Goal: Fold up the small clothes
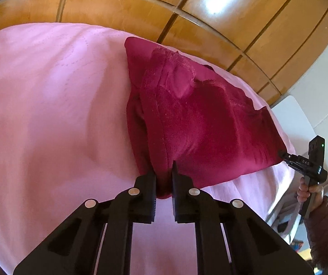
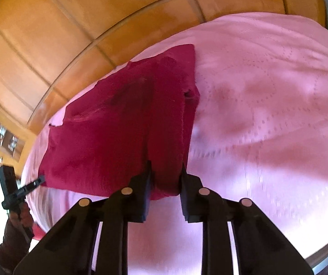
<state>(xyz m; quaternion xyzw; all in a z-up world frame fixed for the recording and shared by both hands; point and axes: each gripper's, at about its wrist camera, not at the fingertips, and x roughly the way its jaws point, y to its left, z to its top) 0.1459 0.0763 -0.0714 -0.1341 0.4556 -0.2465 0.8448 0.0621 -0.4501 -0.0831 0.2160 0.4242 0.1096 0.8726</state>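
Observation:
A dark red fleece garment (image 1: pixel 198 119) lies spread on a pink bedspread (image 1: pixel 49 114), with its near edge lifted. In the left wrist view my left gripper (image 1: pixel 163 174) is shut on a bunched corner of the garment's near edge. Its far right corner is pinched by my right gripper (image 1: pixel 284 155), which a hand holds. In the right wrist view the same garment (image 2: pixel 109 137) fills the middle left, and my right gripper (image 2: pixel 166 174) is shut on a fold of its near edge. My left gripper (image 2: pixel 40 180) grips the garment's left corner there.
Glossy wooden panels (image 1: pixel 141 11) rise behind the bed. A white piece of furniture (image 1: pixel 289 116) stands past the bed's right side. A person's hand (image 1: pixel 305 190) and dark sleeve hold the right gripper. A wooden shelf with glassware (image 2: pixel 1 135) is at the left.

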